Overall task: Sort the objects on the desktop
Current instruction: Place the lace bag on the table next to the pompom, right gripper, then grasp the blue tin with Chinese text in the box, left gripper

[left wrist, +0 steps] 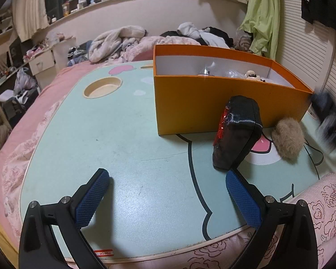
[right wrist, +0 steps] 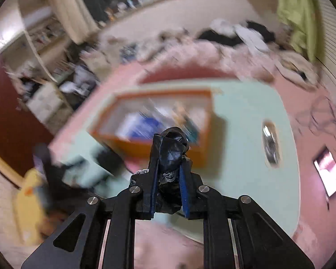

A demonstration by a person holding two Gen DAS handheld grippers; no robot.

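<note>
Above the mint-green tabletop (right wrist: 246, 121), the right hand-held gripper (right wrist: 168, 154) is clenched on a crumpled black bag (right wrist: 172, 148), carried in the air just short of the orange box (right wrist: 168, 151); the view is heavily blurred, so a fast swing could, I judge, shake the slippery bundle loose or send it past the box's rim. The bag looks glossy, wrinkled and soft, bulging above the blue pads. The left hand-held gripper (left wrist: 168, 192) hangs released and empty over the tabletop, near a black pouch (left wrist: 235, 134) and a fluffy beige ball (left wrist: 287, 137) lying before the box.
</note>
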